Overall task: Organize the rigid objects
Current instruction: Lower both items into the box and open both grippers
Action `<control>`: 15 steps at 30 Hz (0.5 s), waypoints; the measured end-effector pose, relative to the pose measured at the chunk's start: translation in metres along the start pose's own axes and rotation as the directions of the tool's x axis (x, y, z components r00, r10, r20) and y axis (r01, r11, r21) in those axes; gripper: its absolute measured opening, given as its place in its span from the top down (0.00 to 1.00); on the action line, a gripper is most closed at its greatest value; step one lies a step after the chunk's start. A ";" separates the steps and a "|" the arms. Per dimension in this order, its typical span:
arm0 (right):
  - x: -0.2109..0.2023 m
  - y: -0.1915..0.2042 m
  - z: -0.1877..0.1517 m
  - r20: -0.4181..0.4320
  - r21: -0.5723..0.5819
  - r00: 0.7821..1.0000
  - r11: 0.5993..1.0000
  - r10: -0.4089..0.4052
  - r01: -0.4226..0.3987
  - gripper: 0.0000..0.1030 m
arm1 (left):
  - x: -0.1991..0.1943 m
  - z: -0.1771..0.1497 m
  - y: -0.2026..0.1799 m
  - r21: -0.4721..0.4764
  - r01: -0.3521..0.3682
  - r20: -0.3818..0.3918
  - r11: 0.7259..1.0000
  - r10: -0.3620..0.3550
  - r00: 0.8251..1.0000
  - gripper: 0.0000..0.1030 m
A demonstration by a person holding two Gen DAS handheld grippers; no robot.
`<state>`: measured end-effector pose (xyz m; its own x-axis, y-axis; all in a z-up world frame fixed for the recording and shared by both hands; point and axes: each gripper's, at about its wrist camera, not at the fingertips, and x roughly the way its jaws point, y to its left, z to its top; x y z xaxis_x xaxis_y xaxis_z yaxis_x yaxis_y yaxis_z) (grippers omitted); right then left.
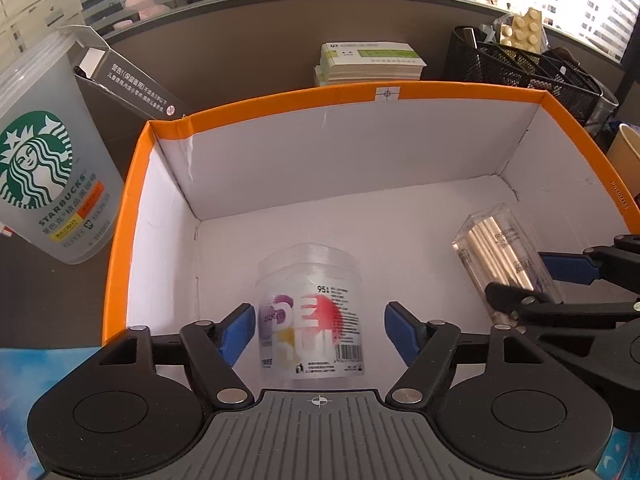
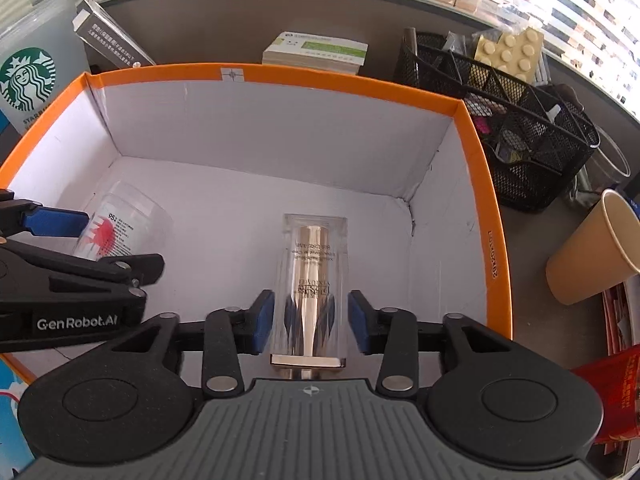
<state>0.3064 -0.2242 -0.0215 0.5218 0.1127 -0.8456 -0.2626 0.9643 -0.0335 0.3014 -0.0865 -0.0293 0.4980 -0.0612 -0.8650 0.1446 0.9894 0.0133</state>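
Note:
A clear round plastic jar (image 1: 310, 312) with a colourful label stands in the orange-rimmed white box (image 1: 280, 100). My left gripper (image 1: 319, 332) is open around the jar, with gaps between both blue pads and its sides. A clear rectangular case holding a gold cylinder (image 2: 312, 280) lies in the same box (image 2: 494, 216). My right gripper (image 2: 311, 318) is open around it, pads just off its sides. The jar also shows in the right wrist view (image 2: 120, 228), and the case in the left wrist view (image 1: 504, 260).
A Starbucks tub (image 1: 44, 176) and a dark open carton (image 1: 128, 84) stand left of the box. A stack of booklets (image 1: 372, 62) lies behind it. A black mesh organiser (image 2: 504, 120) and a paper cup (image 2: 596, 248) stand to the right.

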 end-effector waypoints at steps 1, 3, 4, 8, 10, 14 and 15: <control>-0.001 0.000 0.000 0.002 -0.001 1.000 1.000 -0.005 0.005 0.57 | -0.001 0.000 0.000 -0.002 -0.004 0.004 1.000 0.004 1.000 0.28; -0.002 0.001 -0.002 0.004 -0.002 1.000 1.000 -0.010 0.010 0.57 | -0.002 0.000 -0.002 0.000 -0.010 0.012 1.000 0.010 1.000 0.28; -0.003 0.001 -0.002 0.007 0.000 1.000 1.000 -0.010 0.010 0.57 | -0.002 -0.001 -0.003 0.000 -0.011 0.017 1.000 0.011 1.000 0.28; -0.013 0.000 -0.003 0.039 0.023 0.999 1.000 -0.008 0.007 0.57 | -0.011 -0.002 0.000 -0.033 0.011 0.046 0.999 -0.009 0.999 0.28; -0.021 -0.001 -0.001 0.060 0.032 0.998 0.999 -0.012 0.010 0.57 | -0.018 -0.001 0.002 -0.043 0.026 0.065 0.999 -0.023 0.998 0.28; -0.037 0.001 0.001 0.103 0.035 0.992 0.997 -0.076 0.073 0.40 | -0.035 -0.001 0.002 -0.042 0.007 0.116 0.999 -0.002 0.993 0.19; -0.042 0.001 0.001 0.122 0.029 0.986 0.994 -0.109 0.106 0.32 | -0.041 -0.002 0.002 -0.036 -0.046 0.148 0.998 0.051 0.988 0.08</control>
<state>0.2854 -0.2279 0.0146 0.6427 0.0354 -0.7653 -0.1821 0.9774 -0.1077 0.2797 -0.0820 0.0049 0.6256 -0.0295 -0.7796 0.0906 0.9953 0.0350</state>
